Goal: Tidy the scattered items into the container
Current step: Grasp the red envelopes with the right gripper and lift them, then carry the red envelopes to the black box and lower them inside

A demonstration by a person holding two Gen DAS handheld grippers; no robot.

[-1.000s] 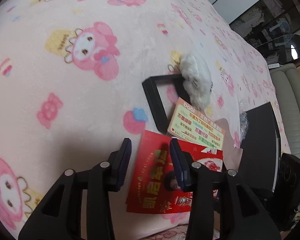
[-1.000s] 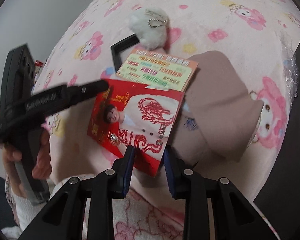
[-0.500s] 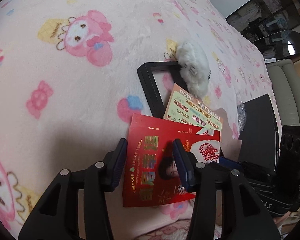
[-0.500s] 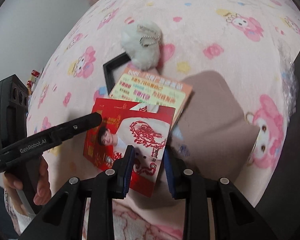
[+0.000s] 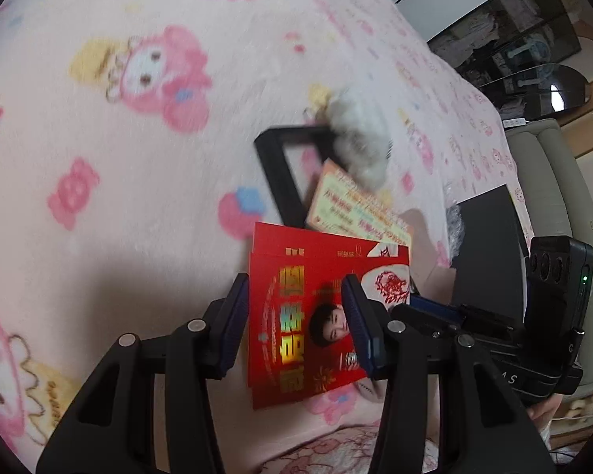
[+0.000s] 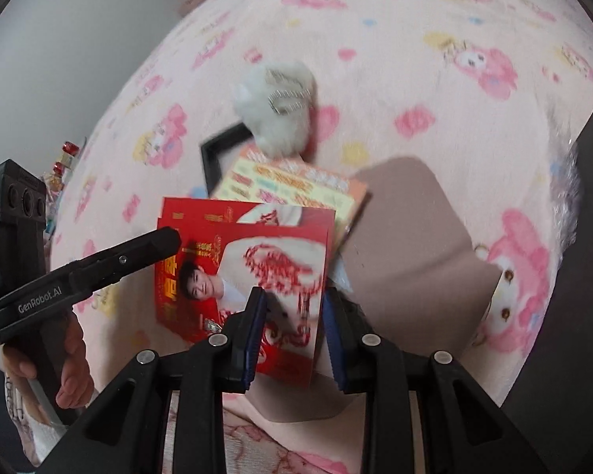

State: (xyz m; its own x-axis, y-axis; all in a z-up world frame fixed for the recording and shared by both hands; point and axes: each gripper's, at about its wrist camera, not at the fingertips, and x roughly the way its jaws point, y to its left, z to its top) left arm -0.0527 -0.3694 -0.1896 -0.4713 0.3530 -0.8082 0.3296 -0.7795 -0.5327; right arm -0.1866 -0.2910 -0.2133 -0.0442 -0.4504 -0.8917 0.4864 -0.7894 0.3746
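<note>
While both grippers (image 5: 296,316) (image 6: 290,331) hover parted, red envelopes (image 5: 316,276) lie flat.

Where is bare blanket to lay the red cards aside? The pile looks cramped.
Free: the blanket left of the black frame and red cards. Crowded: around the white plush, yellow leaflet and both grippers.

Bed items, left wrist view

Left gripper (image 5: 296,316) jaws apart over red card (image 5: 316,276), not gripping. Behind: yellow card (image 5: 355,209), black frame (image 5: 280,181), white plush (image 5: 359,146) on pink blanket (image 5: 118,197). Right gripper (image 5: 435,308) by card's edge; black box (image 5: 490,249) at rt.
</note>
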